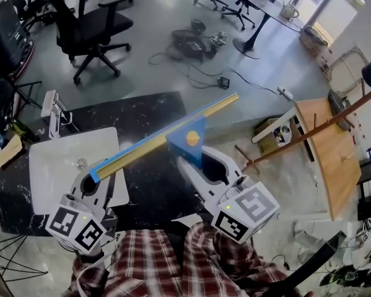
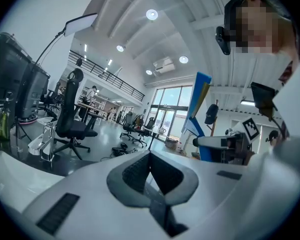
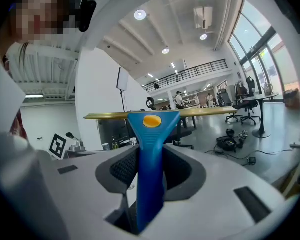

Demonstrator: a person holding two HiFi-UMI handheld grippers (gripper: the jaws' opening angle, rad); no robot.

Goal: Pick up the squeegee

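Observation:
The squeegee (image 1: 189, 140) has a blue handle with an orange spot and a long yellow blade with a blue edge. My right gripper (image 1: 200, 161) is shut on the handle and holds the tool up in the air above the black table (image 1: 148, 113). In the right gripper view the handle (image 3: 150, 134) stands upright between the pads, with the blade level across the top. My left gripper (image 1: 95, 184) hangs just under the blade's left end with its jaws together and nothing in them. The left gripper view (image 2: 150, 154) shows the squeegee (image 2: 200, 96) off to the right.
A white board (image 1: 61, 166) lies on the table's left part, with a small white stand (image 1: 52, 113) behind it. A black office chair (image 1: 92, 30) and cables (image 1: 197, 45) are on the floor beyond. A wooden table (image 1: 331, 153) and a slanted pole stand at the right.

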